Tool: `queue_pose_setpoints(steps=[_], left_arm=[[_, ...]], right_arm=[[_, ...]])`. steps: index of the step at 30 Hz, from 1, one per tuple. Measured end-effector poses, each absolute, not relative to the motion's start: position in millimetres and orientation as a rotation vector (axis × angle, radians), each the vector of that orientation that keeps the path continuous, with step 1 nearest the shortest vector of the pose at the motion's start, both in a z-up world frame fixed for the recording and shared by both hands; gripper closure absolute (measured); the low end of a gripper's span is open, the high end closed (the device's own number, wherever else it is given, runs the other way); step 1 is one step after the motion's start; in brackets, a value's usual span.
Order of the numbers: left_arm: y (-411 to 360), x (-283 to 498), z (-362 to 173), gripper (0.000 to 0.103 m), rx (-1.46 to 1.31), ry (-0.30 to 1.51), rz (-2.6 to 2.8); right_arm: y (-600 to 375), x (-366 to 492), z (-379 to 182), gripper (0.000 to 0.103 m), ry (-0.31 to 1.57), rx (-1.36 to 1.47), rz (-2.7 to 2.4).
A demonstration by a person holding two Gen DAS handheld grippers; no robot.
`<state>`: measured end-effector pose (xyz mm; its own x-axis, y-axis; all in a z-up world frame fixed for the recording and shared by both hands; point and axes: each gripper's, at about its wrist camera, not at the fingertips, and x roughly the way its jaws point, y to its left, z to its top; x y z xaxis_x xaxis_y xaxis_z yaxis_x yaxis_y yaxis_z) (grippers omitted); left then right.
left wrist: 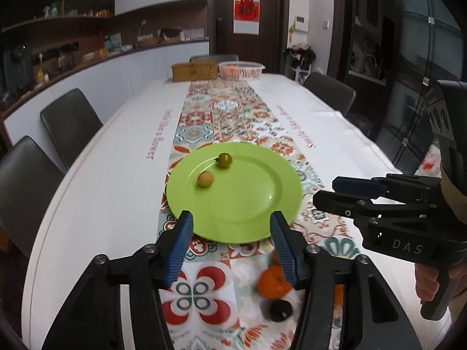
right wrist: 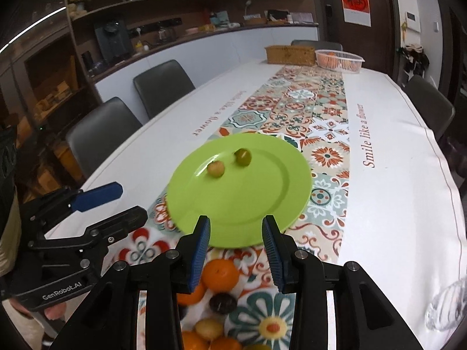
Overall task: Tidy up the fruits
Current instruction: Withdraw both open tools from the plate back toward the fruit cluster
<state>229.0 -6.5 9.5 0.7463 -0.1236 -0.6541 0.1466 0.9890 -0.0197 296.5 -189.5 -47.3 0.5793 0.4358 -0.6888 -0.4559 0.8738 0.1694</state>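
My left tool [left wrist: 230,233] and right tool [right wrist: 236,239] both hang spread and empty above the green plate [right wrist: 262,204], where two small fruits [left wrist: 205,178] sit, while loose oranges [right wrist: 220,274] await sorting on the tabletop [right wrist: 394,204].

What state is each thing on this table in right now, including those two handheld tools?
Green plate: flat on the runner, holding two small fruits.
Green fruit: on the plate.
Yellow fruit: on the plate, apart from the green one.
Orange: off the plate, on the cloth.
White basket: far end, holding oranges.
Left gripper: jaws open, empty.
Right gripper: jaws open, empty.
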Motion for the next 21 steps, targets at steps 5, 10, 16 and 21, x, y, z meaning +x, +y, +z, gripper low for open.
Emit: queue_pose_setpoints(steps=[5, 10, 16, 21], left_arm=[[-16.2, 198.2, 25.8, 0.038, 0.042, 0.654, -0.131], [-23.7, 169.9, 33.6, 0.028, 0.039, 0.610, -0.121], [-37.1, 142.4, 31.8, 0.024, 0.053, 0.586, -0.111], [-46.5, 127.6, 24.3, 0.022, 0.058, 0.582, -0.106]], right_arm=[[-201.1, 266.0, -31.2, 0.057, 0.751, -0.029, 0.532], [-211.2, 239.6, -20.0, 0.055, 0.711, -0.047, 0.535], [-223.8, 212.9, -14.9, 0.050, 0.664, -0.084, 0.524], [-232.7, 196.8, -16.8, 0.050, 0.639, -0.131, 0.515]])
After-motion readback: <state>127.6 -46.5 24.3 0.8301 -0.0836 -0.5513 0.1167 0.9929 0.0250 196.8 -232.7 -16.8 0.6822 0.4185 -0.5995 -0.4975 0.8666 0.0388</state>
